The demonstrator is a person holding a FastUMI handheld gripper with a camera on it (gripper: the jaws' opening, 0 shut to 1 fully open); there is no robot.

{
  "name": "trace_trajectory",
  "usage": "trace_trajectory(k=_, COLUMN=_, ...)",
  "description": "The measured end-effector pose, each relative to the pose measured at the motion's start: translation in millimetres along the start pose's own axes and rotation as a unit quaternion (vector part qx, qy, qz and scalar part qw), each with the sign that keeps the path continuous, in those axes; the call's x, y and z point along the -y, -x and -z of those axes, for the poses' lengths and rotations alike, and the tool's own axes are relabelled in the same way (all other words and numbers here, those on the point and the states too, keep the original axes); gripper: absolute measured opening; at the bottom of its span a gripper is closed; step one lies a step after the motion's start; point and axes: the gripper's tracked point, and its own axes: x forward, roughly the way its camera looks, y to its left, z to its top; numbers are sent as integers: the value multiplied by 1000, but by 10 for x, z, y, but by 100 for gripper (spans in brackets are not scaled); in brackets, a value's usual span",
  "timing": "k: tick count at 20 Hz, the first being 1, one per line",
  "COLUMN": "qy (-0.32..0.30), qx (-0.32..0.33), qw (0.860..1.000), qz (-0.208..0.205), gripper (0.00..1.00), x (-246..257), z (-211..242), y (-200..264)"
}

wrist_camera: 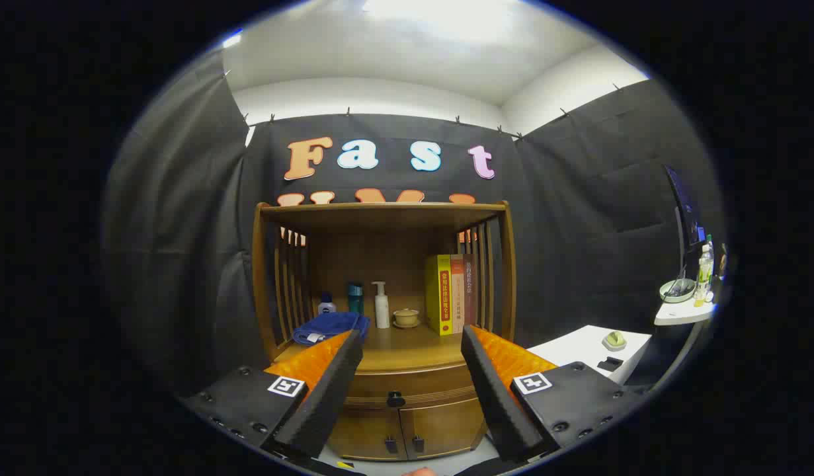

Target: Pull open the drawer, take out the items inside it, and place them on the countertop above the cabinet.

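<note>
**Gripper held back from a closed drawer**

Gripper view: the gripper hangs in the air in front of a wooden cabinet, its two fingers spread wide apart with nothing between them. Framed in the gap between the fingers, and well beyond them, is the drawer, shut, with a small dark knob at its middle. Below it are two closed cabinet doors, each with a dark handle near the centre seam.

Above the drawer lies the countertop, a smooth brown wooden surface under an open shelf frame with slatted sides. On it, from left to right: a folded blue towel near the front left, a small white-and-blue bottle and a teal cup at the back, a white pump bottle, a small tan bowl on a saucer, and a row of upright books against the right slats.

Black cloth walls enclose the booth under a pale ceiling. To the right, well apart from the cabinet, stands a white table bearing a small green object.
</note>
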Motion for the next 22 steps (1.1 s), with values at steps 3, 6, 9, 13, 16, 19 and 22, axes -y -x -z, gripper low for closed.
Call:
trace_trajectory(k=3, qy=1, qx=-1, qw=1000, qz=-6, gripper=99, x=-40, z=30, y=-8)
trace_trajectory(k=6, qy=0, qx=-7, qw=1000, qz=-13, gripper=99, x=-95, z=77, y=-4)
trace_trajectory(k=9, qy=0, qx=-7, qw=1000, qz=-10, gripper=99, x=-69, z=62, y=-17)
trace_trajectory(k=13, qy=0, qx=-4, qw=1000, qz=-6, gripper=99, x=-59, z=56, y=-21)
trace_trajectory(k=16, qy=0, qx=-7, qw=1000, qz=-8, gripper=99, x=-81, z=89, y=-26)
trace_trajectory(k=19, qy=-1, qx=-10, qw=1000, qz=-9, gripper=99, x=-81, z=105, y=-41)
trace_trajectory(k=22, qy=-2, qx=-12, qw=1000, qz=-9, gripper=99, x=-86, z=121, y=-43)
